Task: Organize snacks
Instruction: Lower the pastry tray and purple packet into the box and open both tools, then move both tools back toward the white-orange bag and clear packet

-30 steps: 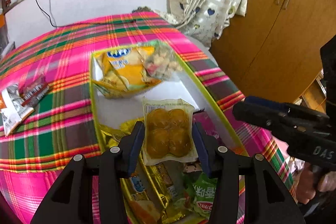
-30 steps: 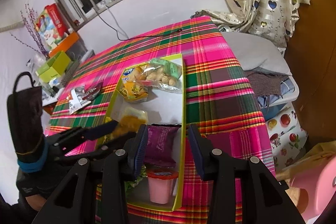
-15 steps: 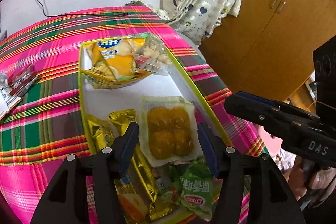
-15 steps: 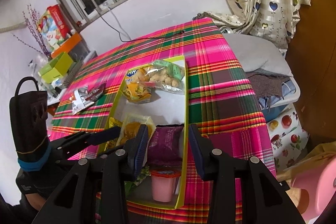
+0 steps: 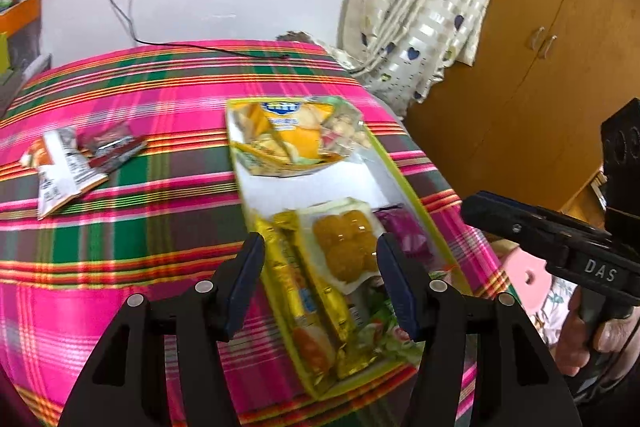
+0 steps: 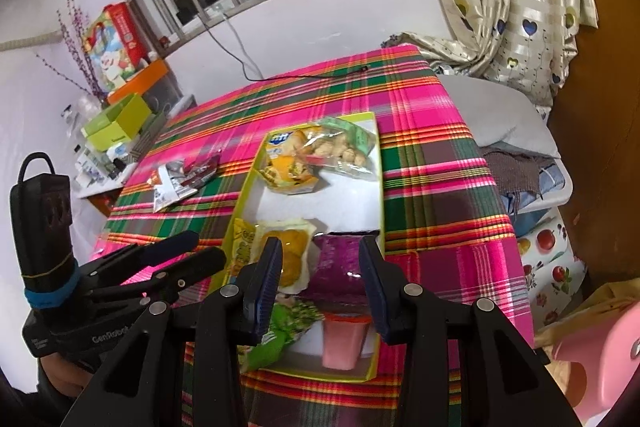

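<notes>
While your left gripper point(image 5: 320, 283) hangs above the near half of the tray, its fingers stand wide apart with nothing pressed between the pads. The clear pack of four round yellow cakes point(image 5: 345, 242) lies flat in the tray below that gap, resting free between the gold wrappers and the purple packet.

Your right gripper point(image 6: 320, 283) sits over the tray's near right corner with its fingers parted. The purple packet point(image 6: 340, 261) shows in the gap, but it lies on the tray floor and the pads do not touch it.

The tray point(image 6: 380, 187) is a shallow box, white inside with a yellow-green rim, set on a table covered in a pink, green and orange plaid cloth point(image 5: 140, 227). At its far end lie a yellow snack bag with a blue logo point(image 5: 286, 139) and a clear bag of pale puffed pieces point(image 6: 340, 151), the two overlapping. A bare white strip separates them from the near group. Along the near left wall lie gold wrappers point(image 5: 288, 267). A green-printed bag point(image 6: 288, 323) lies at the near end, and a pink cup with a red lid point(image 6: 344, 339) stands in the near right corner.

Outside the tray, on the cloth to its left, lie a white-and-orange sachet point(image 5: 60, 171) and a dark red wrapper point(image 5: 114, 147), touching each other and well apart from the tray.
</notes>
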The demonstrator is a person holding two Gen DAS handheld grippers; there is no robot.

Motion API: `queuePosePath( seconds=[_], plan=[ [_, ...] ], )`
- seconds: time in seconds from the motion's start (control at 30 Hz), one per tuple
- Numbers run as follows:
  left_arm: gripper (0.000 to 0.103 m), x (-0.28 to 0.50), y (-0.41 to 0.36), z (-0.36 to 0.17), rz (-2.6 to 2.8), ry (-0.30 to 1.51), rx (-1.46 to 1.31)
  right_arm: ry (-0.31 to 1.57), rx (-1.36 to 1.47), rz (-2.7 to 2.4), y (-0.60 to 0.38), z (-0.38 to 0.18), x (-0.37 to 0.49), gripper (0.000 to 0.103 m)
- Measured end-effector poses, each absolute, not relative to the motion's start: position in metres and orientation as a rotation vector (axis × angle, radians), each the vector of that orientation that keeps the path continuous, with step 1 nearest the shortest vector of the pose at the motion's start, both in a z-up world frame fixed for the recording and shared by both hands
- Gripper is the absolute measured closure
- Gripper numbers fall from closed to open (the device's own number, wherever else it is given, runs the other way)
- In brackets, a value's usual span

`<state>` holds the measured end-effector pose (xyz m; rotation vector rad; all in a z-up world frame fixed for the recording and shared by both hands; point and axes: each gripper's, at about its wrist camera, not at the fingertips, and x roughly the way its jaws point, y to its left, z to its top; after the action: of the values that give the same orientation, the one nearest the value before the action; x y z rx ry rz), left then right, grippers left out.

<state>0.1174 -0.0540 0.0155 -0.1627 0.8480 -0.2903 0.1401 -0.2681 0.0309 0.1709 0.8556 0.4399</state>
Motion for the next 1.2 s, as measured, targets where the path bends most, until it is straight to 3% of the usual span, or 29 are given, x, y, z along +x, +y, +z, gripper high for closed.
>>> queuePosePath(
  seconds=[1.2],
  plan=[
    [0.044,0.077,0.056,0.008,-0.065,0.828,-0.244,0.906,0.038,0.629,-0.163,0.027,0.125,0.065]
  ],
)
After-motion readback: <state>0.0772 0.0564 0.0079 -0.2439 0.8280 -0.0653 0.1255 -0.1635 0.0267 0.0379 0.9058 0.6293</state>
